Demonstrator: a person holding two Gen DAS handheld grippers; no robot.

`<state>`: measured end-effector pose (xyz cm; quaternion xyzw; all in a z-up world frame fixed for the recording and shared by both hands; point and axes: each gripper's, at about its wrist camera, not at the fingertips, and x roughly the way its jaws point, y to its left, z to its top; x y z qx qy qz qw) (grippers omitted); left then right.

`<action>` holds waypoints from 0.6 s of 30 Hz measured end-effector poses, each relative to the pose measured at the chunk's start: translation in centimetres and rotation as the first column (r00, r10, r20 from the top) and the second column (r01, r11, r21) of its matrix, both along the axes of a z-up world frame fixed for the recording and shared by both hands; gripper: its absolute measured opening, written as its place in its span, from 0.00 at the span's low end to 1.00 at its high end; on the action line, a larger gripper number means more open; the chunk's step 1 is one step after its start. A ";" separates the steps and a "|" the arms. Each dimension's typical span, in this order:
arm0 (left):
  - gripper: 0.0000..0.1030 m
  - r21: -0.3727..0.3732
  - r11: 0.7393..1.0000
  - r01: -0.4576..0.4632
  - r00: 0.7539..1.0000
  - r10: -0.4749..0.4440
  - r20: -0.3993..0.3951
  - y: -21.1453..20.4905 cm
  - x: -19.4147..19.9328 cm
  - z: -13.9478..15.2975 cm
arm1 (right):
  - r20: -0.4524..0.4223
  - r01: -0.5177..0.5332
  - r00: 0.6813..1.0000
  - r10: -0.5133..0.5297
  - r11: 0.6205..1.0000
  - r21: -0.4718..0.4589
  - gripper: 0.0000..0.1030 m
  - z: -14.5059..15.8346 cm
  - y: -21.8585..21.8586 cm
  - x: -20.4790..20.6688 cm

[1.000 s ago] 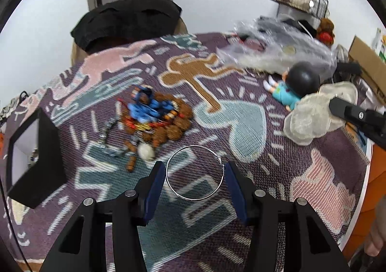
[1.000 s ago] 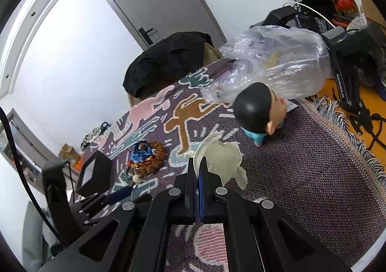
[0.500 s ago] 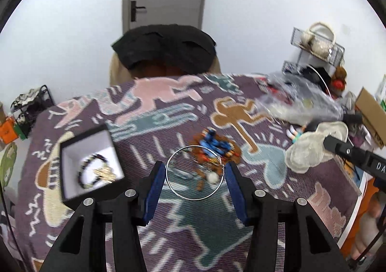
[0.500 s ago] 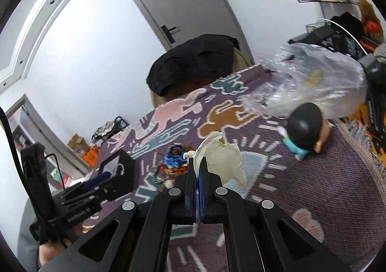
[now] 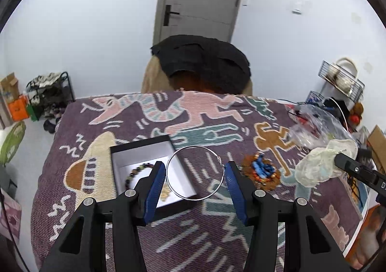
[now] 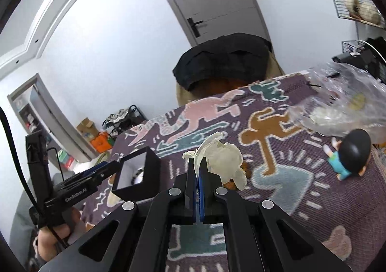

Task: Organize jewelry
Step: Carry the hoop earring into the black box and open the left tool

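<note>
Holding silver hoop [image 5: 196,172] | left gripper [image 5: 196,176] | over black box [image 5: 142,149]

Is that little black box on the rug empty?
No, the black box already holds a dark beaded bracelet on its white lining, seen from the left wrist camera.

Beaded bracelet [image 5: 138,170] partly behind left tongs [image 5: 195,174]
</note>
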<state>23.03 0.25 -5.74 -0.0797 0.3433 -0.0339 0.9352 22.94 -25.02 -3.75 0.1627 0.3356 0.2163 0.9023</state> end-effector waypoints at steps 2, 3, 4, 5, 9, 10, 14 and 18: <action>0.52 -0.016 1.000 -0.018 1.000 0.018 -0.009 1.0 0.3 -0.5 | 0.001 -0.012 1.000 0.012 1.000 -0.006 0.03 0.1 0.8 0.2; 0.52 -0.024 0.999 -0.025 1.000 0.025 -0.014 1.5 0.4 -0.8 | 0.000 -0.018 1.000 0.018 1.000 -0.009 0.03 0.1 1.2 0.4; 0.52 -0.031 0.999 -0.033 0.999 0.032 -0.021 1.9 0.6 -1.0 | -0.001 -0.024 1.000 0.024 1.000 -0.012 0.03 0.1 1.5 0.5; 0.52 -0.039 0.999 -0.038 0.999 0.037 -0.029 2.3 0.8 -1.4 | -0.002 -0.028 1.000 0.028 1.000 -0.015 0.03 0.1 1.8 0.6; 0.52 -0.061 0.996 -0.058 0.997 0.054 -0.061 3.5 1.8 -2.7 | -0.008 -0.043 0.999 0.043 0.999 -0.024 0.03 0.0 3.0 1.0; 0.52 -0.066 0.996 -0.060 0.996 0.055 -0.071 3.7 2.1 -3.0 | -0.009 -0.047 0.999 0.047 0.999 -0.026 0.03 -0.1 3.3 1.1; 0.52 -0.076 0.994 -0.075 0.991 0.066 -0.116 4.3 3.2 -4.4 | -0.014 -0.054 0.998 0.053 0.998 -0.036 0.03 -0.3 4.0 1.4; 0.52 -0.076 0.993 -0.094 0.986 0.082 -0.146 4.7 4.0 -5.3 | -0.023 -0.052 0.998 0.051 0.998 -0.040 0.03 -0.6 4.4 1.6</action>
